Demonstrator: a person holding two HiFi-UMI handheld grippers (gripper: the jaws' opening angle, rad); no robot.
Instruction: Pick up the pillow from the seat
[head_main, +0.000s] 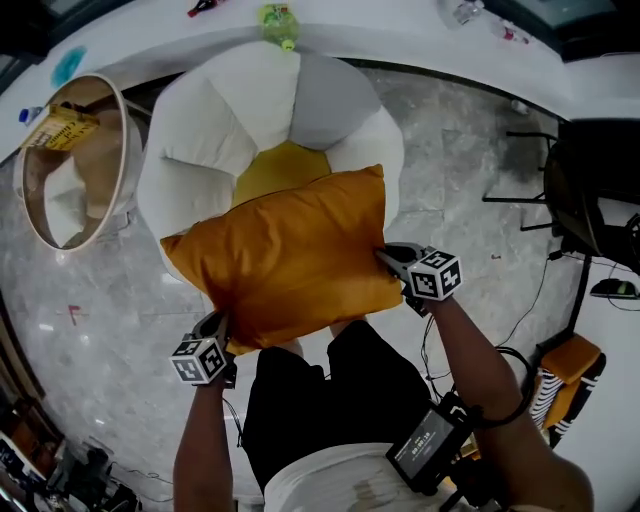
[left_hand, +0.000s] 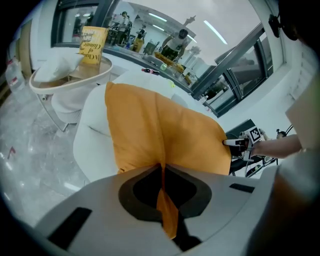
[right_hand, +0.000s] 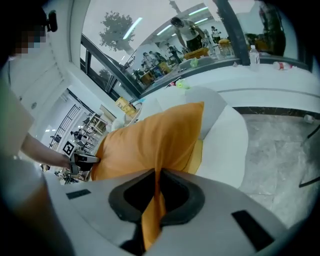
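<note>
Head view: pillow (head_main: 290, 255) above seat (head_main: 215, 120), round table (head_main: 125, 150) left.

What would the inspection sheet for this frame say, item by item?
Surface: white chair with yellow seat, on a grey marble floor.
Job's things: orange pillow held up over the seat by two edges.
Clutter: book on round side table; green bottle on counter.
Tools: left tool and right tool both shut on the pillow.
Cables: black cable looped at the person's right arm.
Surroundings: black chair at right; people beyond the counter.
</note>
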